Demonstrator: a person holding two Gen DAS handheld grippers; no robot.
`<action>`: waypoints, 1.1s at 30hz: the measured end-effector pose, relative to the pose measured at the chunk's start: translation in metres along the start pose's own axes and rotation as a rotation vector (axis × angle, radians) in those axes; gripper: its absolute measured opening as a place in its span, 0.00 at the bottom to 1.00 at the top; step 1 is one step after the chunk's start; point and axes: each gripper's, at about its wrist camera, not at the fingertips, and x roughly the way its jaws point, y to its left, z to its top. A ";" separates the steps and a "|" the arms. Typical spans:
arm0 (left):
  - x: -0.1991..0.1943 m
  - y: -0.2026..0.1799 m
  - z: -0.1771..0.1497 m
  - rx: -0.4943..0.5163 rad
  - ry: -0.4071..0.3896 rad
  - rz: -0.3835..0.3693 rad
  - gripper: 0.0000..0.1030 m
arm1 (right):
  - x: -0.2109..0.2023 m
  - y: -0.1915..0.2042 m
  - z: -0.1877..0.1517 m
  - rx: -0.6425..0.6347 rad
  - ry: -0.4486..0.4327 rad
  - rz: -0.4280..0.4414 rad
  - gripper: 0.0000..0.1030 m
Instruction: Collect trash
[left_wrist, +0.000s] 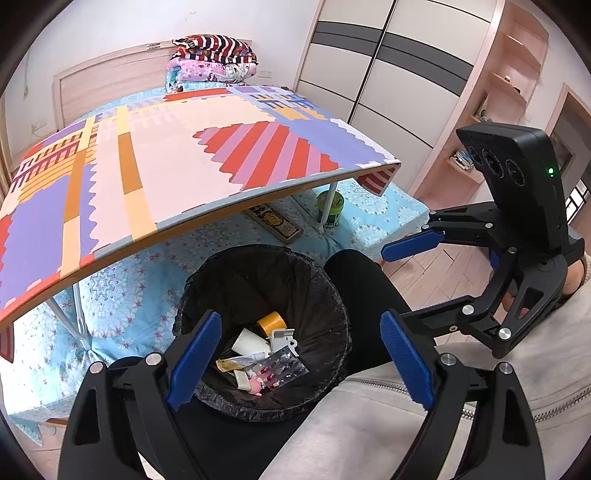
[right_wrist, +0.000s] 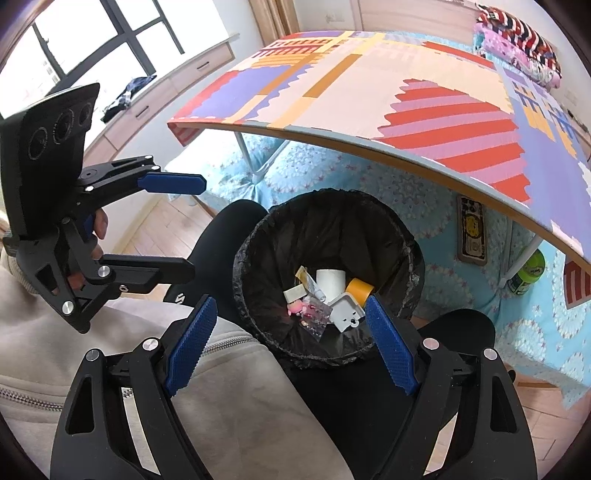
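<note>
While I look down: both my grippers hang over the trash bin (left_wrist: 258, 295), and I use the bin to say where things are.
Left gripper (left_wrist: 301, 363): it tips down at the bin's mouth, blue fingers (left_wrist: 194, 360) spread wide, nothing between them but air.
Right gripper (right_wrist: 286, 345): it tips down more steeply above the bin's near rim, fingers spread wide too, holding nothing.
Hands: I see bare fingers wrapped round each gripper's handle, next to a pale zip jacket (right_wrist: 110, 343).
Bin: it has a black bag liner and sits between two knees in black trousers.
Trash: it lies at the bottom of the bin, a yellow tape roll (left_wrist: 272, 322), a white tube (right_wrist: 330, 281), a white plastic piece (right_wrist: 345, 312), pill packs (left_wrist: 282, 367).
Table (left_wrist: 166, 158): its bright patterned top sits just behind the bin, above a blue bed cover.
Green jar (right_wrist: 526, 275): behind the bin, under the table edge.
</note>
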 end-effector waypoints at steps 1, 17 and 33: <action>0.000 0.000 -0.001 -0.002 0.001 0.003 0.82 | 0.000 0.000 0.000 -0.001 -0.001 0.000 0.80; -0.001 0.001 -0.001 -0.001 -0.002 0.003 0.82 | -0.001 0.002 0.001 -0.006 -0.005 0.002 0.80; 0.002 -0.003 0.000 0.002 0.001 0.005 0.82 | -0.002 0.002 0.001 -0.009 -0.009 0.002 0.80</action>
